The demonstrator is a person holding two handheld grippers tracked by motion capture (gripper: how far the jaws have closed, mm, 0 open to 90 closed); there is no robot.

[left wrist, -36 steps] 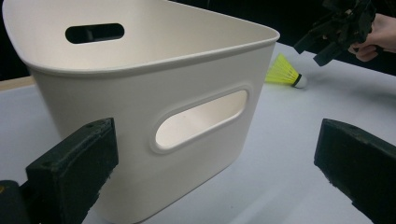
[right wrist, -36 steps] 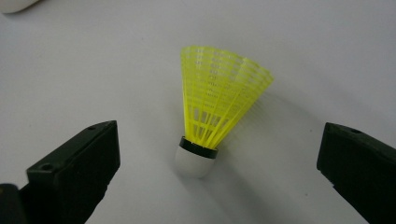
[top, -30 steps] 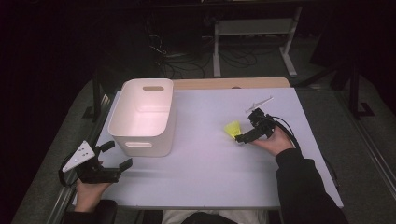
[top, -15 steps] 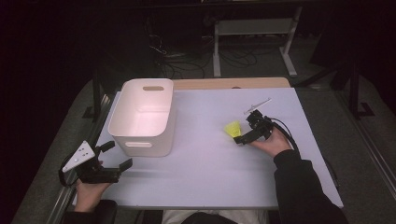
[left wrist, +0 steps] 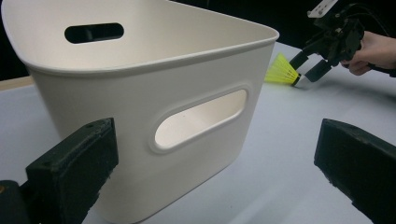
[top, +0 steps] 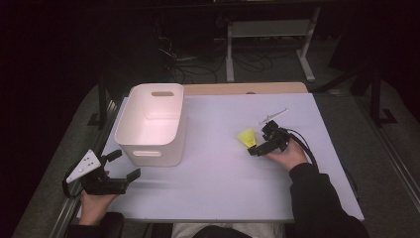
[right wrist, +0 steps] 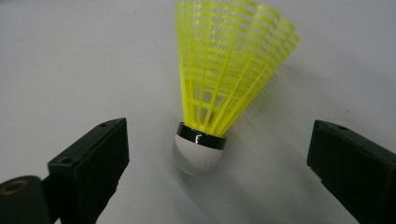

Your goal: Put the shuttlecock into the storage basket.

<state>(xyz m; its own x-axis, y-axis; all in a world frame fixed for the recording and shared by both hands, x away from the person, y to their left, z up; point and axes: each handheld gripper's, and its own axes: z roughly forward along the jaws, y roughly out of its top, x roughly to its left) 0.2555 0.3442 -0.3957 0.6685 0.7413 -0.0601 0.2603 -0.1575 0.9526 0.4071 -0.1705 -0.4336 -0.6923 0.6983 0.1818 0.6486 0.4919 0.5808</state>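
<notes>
A yellow shuttlecock (right wrist: 219, 88) with a white cork tip lies on the pale table, tip toward my right gripper (right wrist: 217, 168). The tip sits between the two black jaws without touching either; the jaws have just been closing a little around it and still stand wide. From above, the shuttlecock (top: 247, 137) lies just left of the right gripper (top: 253, 150). My left gripper (top: 131, 174) rests open at the table's near left corner, facing the white bin (left wrist: 140, 93). The left gripper view also catches the shuttlecock (left wrist: 281, 71) and the right gripper (left wrist: 306, 70) beyond the bin.
The white plastic bin (top: 130, 129) with handle slots stands empty at the table's left. A wooden strip (top: 247, 88) runs along the far edge. A cable (top: 304, 146) trails from the right gripper. Dark floor and a metal stand (top: 267, 29) lie beyond.
The right gripper has edged slightly left toward the shuttlecock, bringing its tip between the jaws. The left hand and the bin have not moved.
</notes>
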